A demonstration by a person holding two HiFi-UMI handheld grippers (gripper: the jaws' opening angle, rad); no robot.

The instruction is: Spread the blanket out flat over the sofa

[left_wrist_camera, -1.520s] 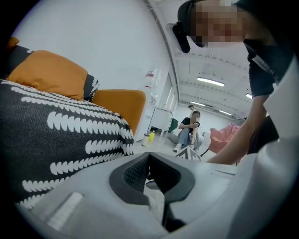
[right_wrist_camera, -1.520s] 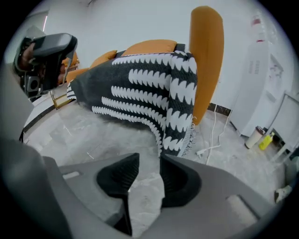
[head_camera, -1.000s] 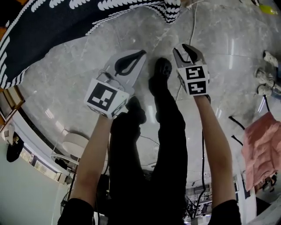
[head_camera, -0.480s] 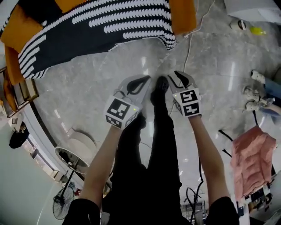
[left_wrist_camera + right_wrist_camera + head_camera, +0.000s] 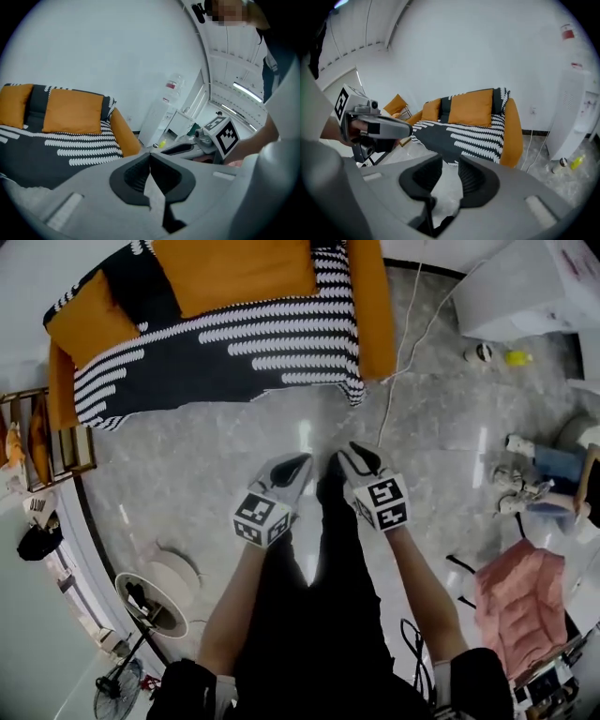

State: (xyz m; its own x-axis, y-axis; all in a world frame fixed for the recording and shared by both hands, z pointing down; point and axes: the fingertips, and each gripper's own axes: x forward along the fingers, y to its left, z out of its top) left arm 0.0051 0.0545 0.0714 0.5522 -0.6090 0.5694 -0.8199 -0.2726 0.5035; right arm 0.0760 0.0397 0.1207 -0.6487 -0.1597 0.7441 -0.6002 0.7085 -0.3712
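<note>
The black blanket with white stripes point(image 5: 225, 357) lies spread over the seat of the orange sofa point(image 5: 244, 273) and hangs over its front edge. It also shows in the left gripper view as the blanket point(image 5: 61, 150) and in the right gripper view as the blanket point(image 5: 459, 133). Both grippers hover over the floor, well short of the sofa and touching nothing. My left gripper point(image 5: 298, 463) has its jaws closed tip to tip, empty. My right gripper point(image 5: 345, 454) still shows a gap; its jaws are closing with nothing between them point(image 5: 450, 164).
A white cable point(image 5: 398, 362) runs across the grey marble floor by the sofa's right end. White boxes point(image 5: 525, 287) stand at the back right. A pink cloth point(image 5: 520, 601) lies at the right, a floor fan point(image 5: 155, 592) at the lower left and a wooden shelf point(image 5: 56, 432) at the left.
The view has drawn back from the sofa, so the whole blanket and the cushions now show. Both grippers sit closer together. The right jaws have narrowed.
</note>
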